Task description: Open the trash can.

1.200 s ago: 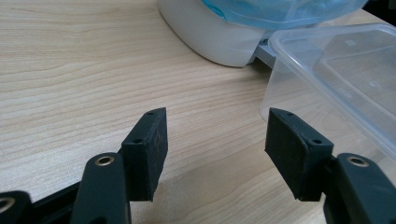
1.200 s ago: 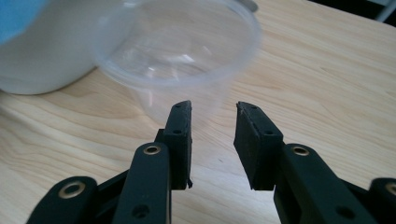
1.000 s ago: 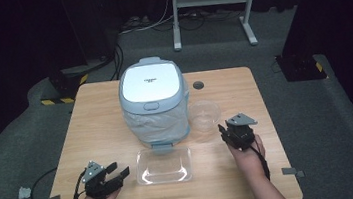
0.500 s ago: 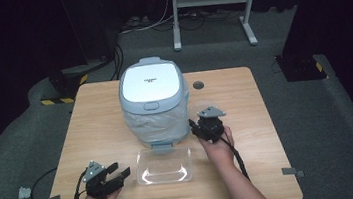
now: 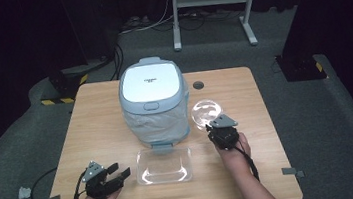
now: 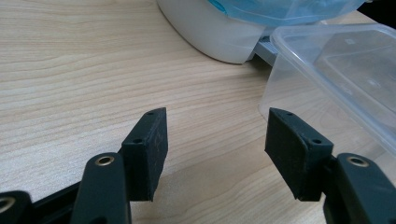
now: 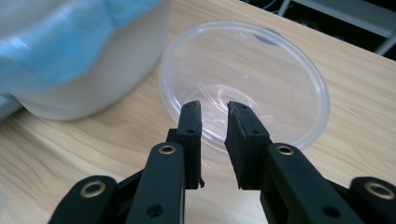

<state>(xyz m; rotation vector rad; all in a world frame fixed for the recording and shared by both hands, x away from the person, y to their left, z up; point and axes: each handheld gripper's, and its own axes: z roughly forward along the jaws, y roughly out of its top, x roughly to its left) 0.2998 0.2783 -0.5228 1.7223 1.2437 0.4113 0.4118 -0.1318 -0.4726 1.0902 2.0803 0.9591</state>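
Since the right gripper is working on the clear round bowl, that's where I'd start. The bowl sits upright on the counter, just right of the rice cooker and close to its side. In the right gripper view the two jaws straddle the near rim, one inside and one outside by the look of it. They've just been closing and now stand with only a narrow gap. Whether the pads actually pinch the rim yet, I can't tell; the plastic is see-through and the edge gets lost between them. The bowl looks flat on the wood, so I'd say it isn't lifted.

Moving outward, the cooker is shut, white lid down, with a blue liner or bag bunched around its body. In front of it lies a clear rectangular tub, empty as far as I can see, touching or nearly touching the cooker's front lip.

Over at the near left corner, the left gripper rests low over the counter, jaws spread about halfway with nothing between them, just bare wood. It points toward the tub's left end, which sits just beside its far jaw in the left gripper view.

My read on progress: early days. The grab on the bowl is at best just happening, the cooker isn't opened, and both containers are empty. Lifting the bowl, and whatever it's meant for, is all left.
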